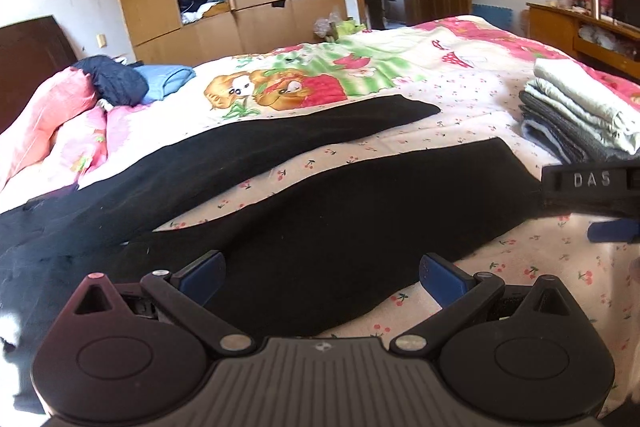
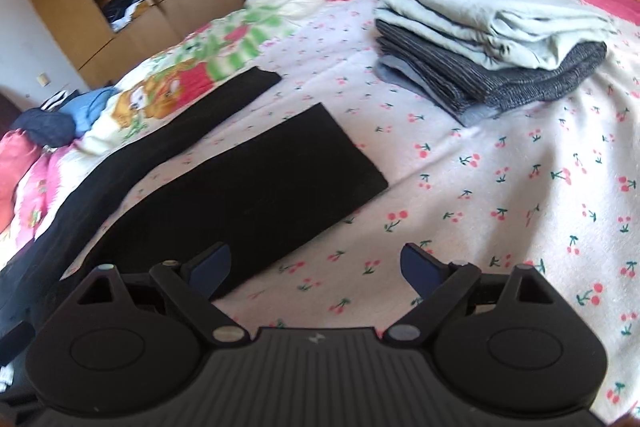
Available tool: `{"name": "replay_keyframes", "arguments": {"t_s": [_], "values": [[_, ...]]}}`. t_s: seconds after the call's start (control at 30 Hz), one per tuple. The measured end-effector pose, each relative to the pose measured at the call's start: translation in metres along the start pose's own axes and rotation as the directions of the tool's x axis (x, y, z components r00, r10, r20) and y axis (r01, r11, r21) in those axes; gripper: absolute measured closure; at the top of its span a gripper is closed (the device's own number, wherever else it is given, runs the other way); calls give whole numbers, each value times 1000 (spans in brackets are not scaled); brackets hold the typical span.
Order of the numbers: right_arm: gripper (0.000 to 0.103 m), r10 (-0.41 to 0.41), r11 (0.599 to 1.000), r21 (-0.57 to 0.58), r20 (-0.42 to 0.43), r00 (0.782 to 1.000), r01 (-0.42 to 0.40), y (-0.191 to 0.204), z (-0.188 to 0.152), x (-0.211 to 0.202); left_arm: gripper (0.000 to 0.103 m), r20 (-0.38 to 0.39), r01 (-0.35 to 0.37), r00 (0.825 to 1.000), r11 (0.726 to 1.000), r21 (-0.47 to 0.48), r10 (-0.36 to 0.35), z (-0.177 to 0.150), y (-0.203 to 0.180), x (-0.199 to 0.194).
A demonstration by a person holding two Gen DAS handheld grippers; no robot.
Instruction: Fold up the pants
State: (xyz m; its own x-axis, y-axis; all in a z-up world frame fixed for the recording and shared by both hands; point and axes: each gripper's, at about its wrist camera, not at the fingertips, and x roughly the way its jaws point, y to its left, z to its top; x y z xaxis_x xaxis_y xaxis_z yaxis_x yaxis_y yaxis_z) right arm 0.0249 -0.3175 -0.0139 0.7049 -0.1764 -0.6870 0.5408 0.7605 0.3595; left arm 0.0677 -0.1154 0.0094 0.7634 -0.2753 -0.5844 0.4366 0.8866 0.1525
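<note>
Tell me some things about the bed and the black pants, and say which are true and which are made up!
1. The black pants lie spread flat with their two legs apart. True.
2. The right gripper is squeezing a pant leg. False: its jaws stand open and hold nothing.
3. A stack of folded clothes sits on the bed. True.
4. The bedsheet has blue stars on it. False: it has little red cherries.
5. The left gripper is open. True.
</note>
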Motion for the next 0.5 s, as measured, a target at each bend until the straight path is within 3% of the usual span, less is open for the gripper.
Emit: {"name": "replay_keyframes", "arguments": {"t_s": [0.3, 0.5], "values": [[11, -11, 1000, 27, 12, 1000, 11, -8, 2, 24, 0, 15, 11, 1000, 1000, 26, -11, -15, 5, 3], [11, 10, 999, 41, 10, 1000, -11, -3, 5, 37, 0, -5, -3, 1000, 1000, -11, 3, -16, 18, 13]]}}
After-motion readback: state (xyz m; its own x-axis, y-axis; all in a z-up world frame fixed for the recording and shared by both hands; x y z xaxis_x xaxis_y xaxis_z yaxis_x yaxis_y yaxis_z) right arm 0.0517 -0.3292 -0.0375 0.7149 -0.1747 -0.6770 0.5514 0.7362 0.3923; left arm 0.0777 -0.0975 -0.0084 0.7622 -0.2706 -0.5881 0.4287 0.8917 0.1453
